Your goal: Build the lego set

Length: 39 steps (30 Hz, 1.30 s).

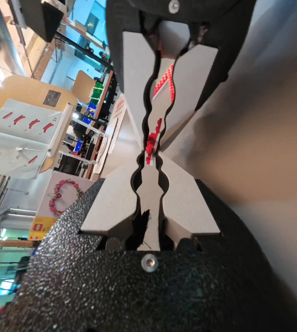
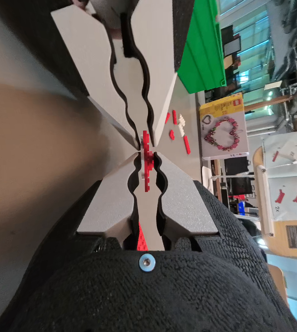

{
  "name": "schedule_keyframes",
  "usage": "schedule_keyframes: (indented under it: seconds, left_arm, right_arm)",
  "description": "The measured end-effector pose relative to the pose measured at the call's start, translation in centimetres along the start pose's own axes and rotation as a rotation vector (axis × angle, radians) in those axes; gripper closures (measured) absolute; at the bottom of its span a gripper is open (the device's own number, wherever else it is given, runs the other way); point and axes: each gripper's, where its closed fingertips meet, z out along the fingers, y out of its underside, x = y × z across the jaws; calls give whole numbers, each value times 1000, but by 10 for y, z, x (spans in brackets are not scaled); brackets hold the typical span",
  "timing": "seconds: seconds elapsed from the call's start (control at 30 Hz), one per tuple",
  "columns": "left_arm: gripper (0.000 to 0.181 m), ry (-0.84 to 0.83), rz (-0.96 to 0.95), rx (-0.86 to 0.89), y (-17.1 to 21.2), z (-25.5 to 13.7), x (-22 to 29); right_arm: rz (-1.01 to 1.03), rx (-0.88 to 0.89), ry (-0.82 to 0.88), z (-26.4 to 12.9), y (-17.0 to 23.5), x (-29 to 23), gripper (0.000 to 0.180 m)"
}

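Desk [image 2: 180, 100]: grey, workshop behind.
Left gripper [image 1: 150, 155]: jaws clamped on red lego assembly [image 2: 146, 158], held mid-air.
Right gripper [image 2: 146, 152]: jaws pinching the same assembly, opposite end.
Advice: squeeze evenly, keep plates aligned.

glossy red plastic lego piece [image 2: 146, 159]; rough matt black tool [image 2: 146, 150]; smooth grey table [image 2: 181, 100].

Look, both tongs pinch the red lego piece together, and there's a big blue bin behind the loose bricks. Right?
Almost. The bin is green, not blue, as the right wrist view shows. The rest holds: the left tongs and right tongs both pinch the red lego piece, with loose bricks on the table.
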Motion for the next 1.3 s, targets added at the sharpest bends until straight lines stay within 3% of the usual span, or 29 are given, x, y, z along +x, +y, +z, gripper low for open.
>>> schedule_keyframes:
  seconds: [0.13,0.33,0.53,0.67,0.87,1.07,1.17,1.3]
  left_arm:
    - [166,-55,-95,21,0,-2,-14]
    - [144,-77,-63,95,-11,-7,-16]
    - [144,-67,-139,141,-16,-10,-18]
    - [147,-40,-347,205,-19,-14,-28]
    - [151,13,-708,319,-23,-21,-46]
    - [156,9,-780,393,-28,-28,-54]
    - [162,99,-944,465,-33,-31,-56]
    - [164,299,-1325,549,-35,-30,-60]
  right_arm:
    - [90,91,57,-7,-5,13,168]
    - [174,232,85,-18,-16,24,168]
    - [179,319,116,-26,-26,29,168]
    - [205,341,175,-30,-25,39,168]
    - [86,279,336,-33,-21,53,168]
    - [56,301,379,-36,-30,55,169]
    - [14,286,427,-39,-30,59,169]
    - [-199,197,567,-44,-27,66,169]
